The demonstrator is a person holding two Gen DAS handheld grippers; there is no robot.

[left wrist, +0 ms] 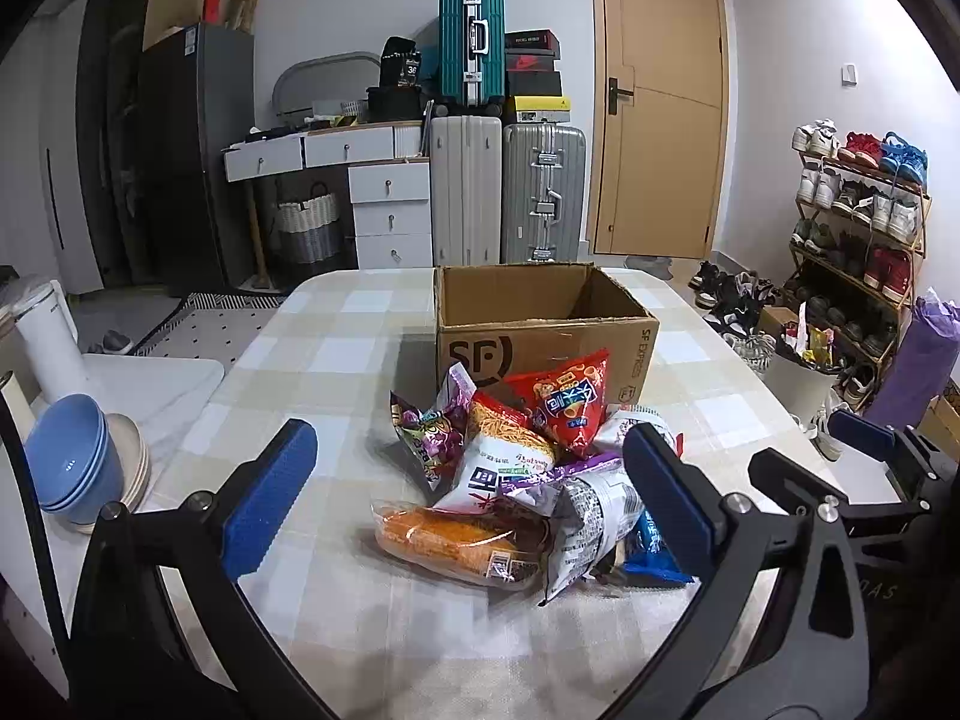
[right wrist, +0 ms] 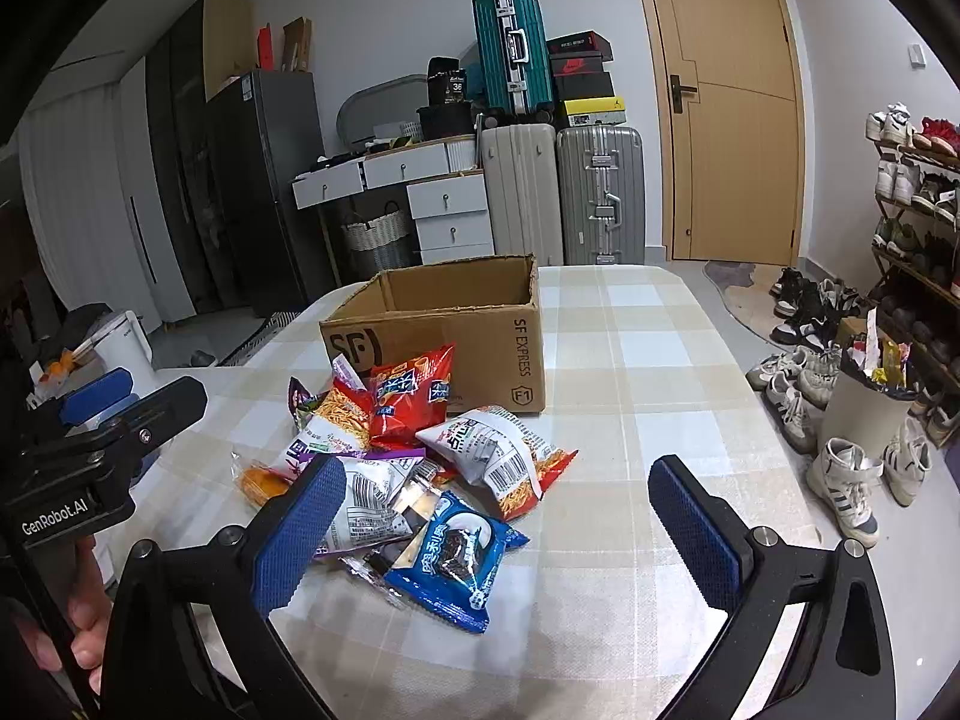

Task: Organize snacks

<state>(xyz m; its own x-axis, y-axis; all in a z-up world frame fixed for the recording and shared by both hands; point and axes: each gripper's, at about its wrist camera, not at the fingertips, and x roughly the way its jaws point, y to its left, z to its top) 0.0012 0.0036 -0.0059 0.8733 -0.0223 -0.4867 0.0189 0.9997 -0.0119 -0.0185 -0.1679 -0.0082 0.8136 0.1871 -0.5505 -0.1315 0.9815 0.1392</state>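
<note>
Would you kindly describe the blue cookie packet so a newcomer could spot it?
Find the open cardboard box on the checked table; snack bags are heaped before it. At the heap's near edge lies the blue packet, the only blue one, showing dark sandwich cookies.

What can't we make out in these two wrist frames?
- Cardboard box floor: both views, hidden by its near wall; contents unknown.
- Bottom of the snack pile: both views, packets overlap.
- Blue packet: left view, mostly behind that gripper's right finger.
- Small print on packets: too small.
</note>
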